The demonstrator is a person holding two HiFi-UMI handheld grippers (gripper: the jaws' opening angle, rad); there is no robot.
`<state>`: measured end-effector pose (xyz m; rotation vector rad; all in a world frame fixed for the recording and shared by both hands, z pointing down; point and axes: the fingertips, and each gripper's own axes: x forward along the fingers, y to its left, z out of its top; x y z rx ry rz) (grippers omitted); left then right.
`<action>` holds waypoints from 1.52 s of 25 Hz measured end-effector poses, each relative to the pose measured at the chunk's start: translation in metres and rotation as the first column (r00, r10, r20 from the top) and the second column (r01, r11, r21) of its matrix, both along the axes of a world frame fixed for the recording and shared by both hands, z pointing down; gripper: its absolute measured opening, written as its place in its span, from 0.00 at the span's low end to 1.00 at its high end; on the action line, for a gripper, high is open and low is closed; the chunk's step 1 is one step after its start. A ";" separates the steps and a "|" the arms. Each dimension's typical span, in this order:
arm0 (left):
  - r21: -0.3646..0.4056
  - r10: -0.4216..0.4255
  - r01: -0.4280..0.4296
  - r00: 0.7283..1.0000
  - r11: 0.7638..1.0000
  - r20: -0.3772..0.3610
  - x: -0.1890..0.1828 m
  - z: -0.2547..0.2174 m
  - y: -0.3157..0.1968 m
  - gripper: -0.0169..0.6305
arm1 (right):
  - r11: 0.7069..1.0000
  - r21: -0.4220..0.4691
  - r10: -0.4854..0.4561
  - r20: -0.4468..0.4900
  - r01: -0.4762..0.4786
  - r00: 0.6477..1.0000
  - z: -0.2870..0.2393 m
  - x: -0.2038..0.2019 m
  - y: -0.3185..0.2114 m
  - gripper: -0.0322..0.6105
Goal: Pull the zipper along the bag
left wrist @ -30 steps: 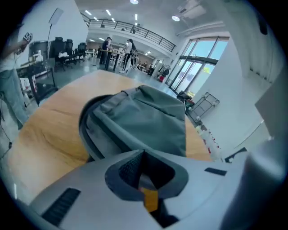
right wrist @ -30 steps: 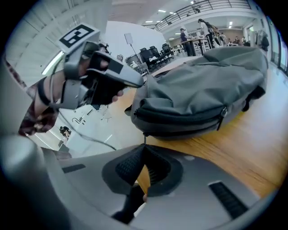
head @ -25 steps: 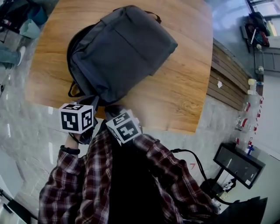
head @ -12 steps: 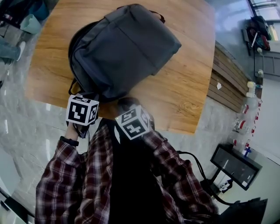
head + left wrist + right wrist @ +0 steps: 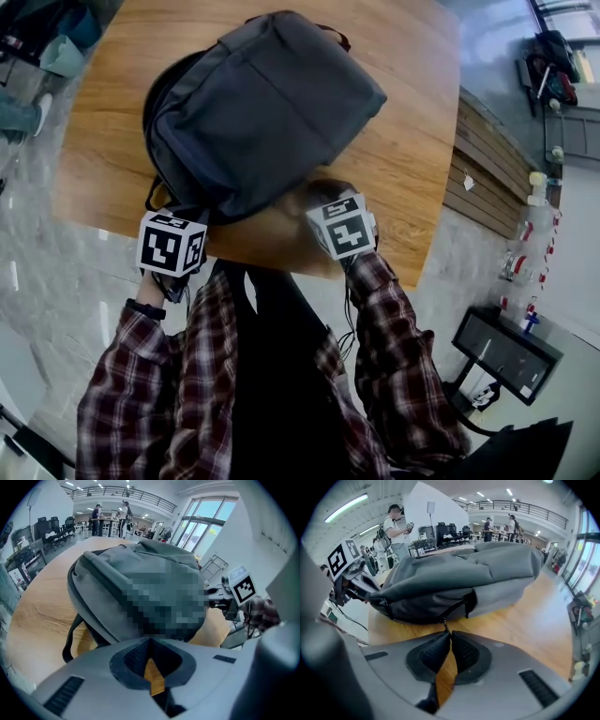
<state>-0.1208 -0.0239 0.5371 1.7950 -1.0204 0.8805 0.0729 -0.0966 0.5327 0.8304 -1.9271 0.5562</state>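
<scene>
Right gripper (image 5: pixel 450 637) dragged zipper pull (image 5: pixel 445 623) rightward along bag (image 5: pixel 262 103).

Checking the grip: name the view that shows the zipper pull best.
Right gripper view: the zipper pull sits pinched at the right tongs' tips, close and unblocked. Head view: the marker cube hides it. Left gripper view: only the bag's other side shows.

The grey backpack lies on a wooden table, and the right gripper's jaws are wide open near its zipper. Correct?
No: the right gripper view shows the right gripper shut on the zipper pull. The backpack does lie on the wooden table.
</scene>
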 end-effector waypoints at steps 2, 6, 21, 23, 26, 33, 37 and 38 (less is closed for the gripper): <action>0.000 -0.005 0.005 1.000 1.000 -0.003 0.000 0.000 0.000 0.04 | 1.000 0.001 0.016 0.010 -0.016 1.000 0.001 -0.001 -0.004 0.08; 0.014 -0.001 0.001 1.000 1.000 -0.021 0.003 -0.001 -0.001 0.04 | 0.999 -0.008 0.050 0.069 -0.050 0.996 0.006 -0.002 0.001 0.08; 0.469 -0.018 0.161 0.955 0.869 -0.296 0.030 -0.184 -0.055 0.05 | 0.941 0.142 0.211 0.463 -0.307 0.861 -0.127 0.015 0.002 0.16; 0.572 0.019 0.175 0.948 0.801 -0.318 0.047 -0.231 -0.074 0.05 | 0.912 0.242 0.172 0.507 -0.331 0.845 -0.171 0.008 -0.007 0.16; 0.673 0.086 0.183 0.934 0.716 -0.345 0.078 -0.291 -0.083 0.05 | 0.846 0.389 0.105 0.547 -0.363 0.830 -0.235 0.001 -0.011 0.11; 0.852 0.138 0.124 0.965 0.509 -0.223 0.127 -0.346 -0.076 0.04 | 0.697 0.599 0.028 0.526 -0.394 0.850 -0.311 -0.012 -0.006 0.06; 0.870 0.141 0.132 0.965 0.476 -0.223 0.131 -0.350 -0.081 0.04 | 0.659 0.610 0.048 0.550 -0.440 0.834 -0.315 -0.007 -0.010 0.06; 0.872 0.138 0.136 0.964 0.471 -0.225 0.130 -0.352 -0.083 0.04 | 0.650 0.618 0.047 0.548 -0.443 0.835 -0.318 -0.006 -0.011 0.06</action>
